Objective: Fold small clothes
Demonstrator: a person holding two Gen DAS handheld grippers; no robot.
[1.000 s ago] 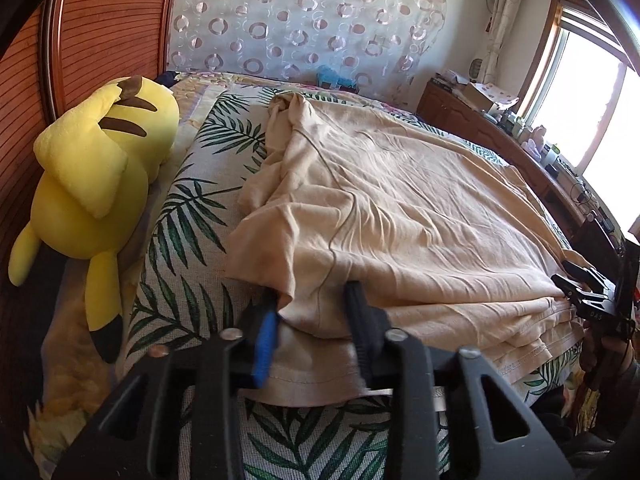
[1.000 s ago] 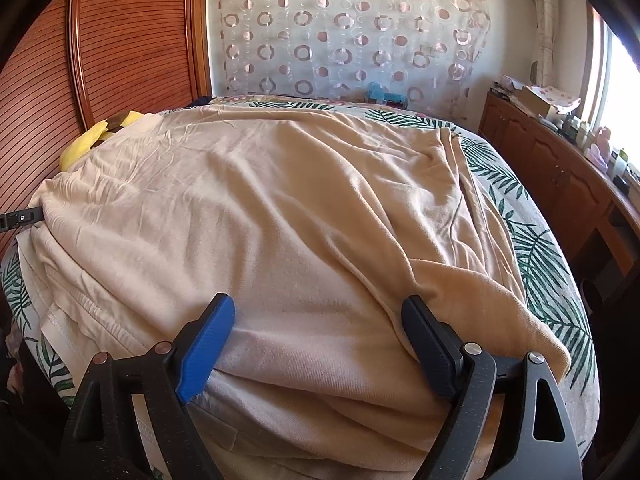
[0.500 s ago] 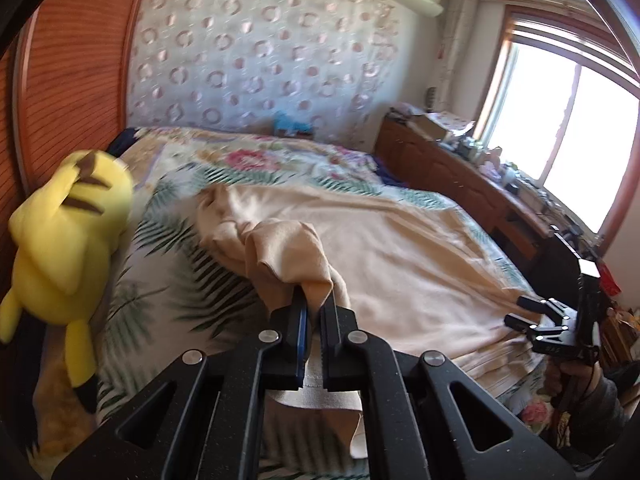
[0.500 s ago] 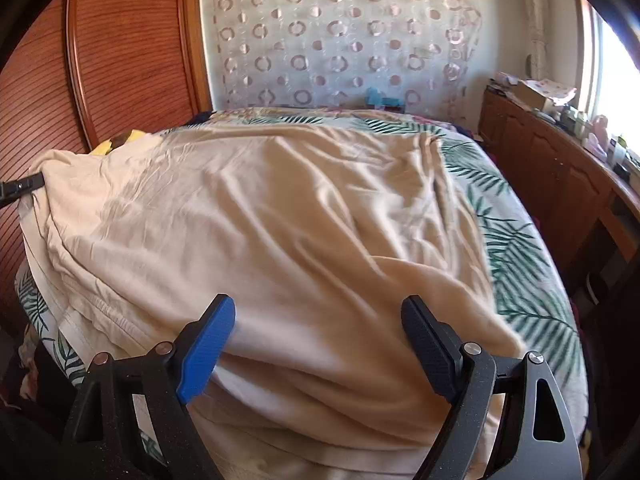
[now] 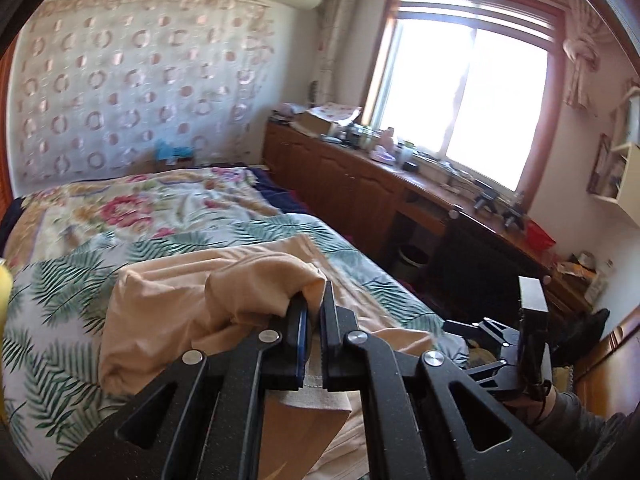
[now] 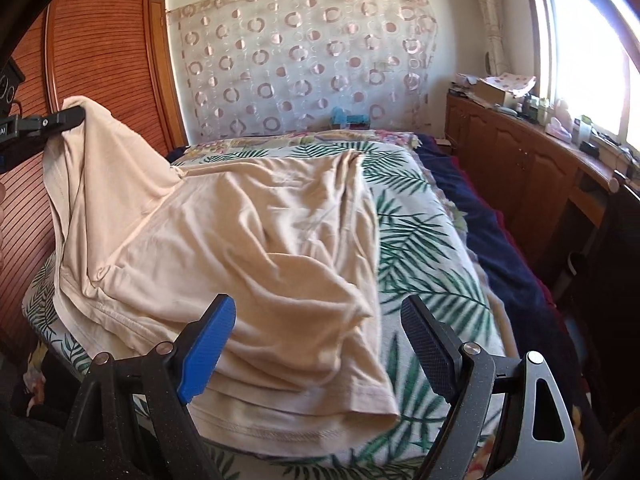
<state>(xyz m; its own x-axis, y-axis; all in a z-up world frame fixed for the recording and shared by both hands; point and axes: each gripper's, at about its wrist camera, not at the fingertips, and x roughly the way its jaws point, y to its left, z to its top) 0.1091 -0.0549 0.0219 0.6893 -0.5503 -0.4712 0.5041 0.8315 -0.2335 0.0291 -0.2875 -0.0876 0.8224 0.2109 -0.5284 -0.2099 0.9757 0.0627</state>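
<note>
Left gripper clamped on beige shirt edge, lifted at 9 o'clock; rest lies on bed. Right gripper jaws apart, empty. Fold-over step, probably; next needs carry toward 3 o'clock.

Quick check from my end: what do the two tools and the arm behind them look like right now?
Both are black, angular plastic linkages with silver rivets. The right tool has one bright blue pad and one dark textured pad. The left tool shows a blue pad edge. A grey sleeve and a thin black cable trail behind the right one.
</note>
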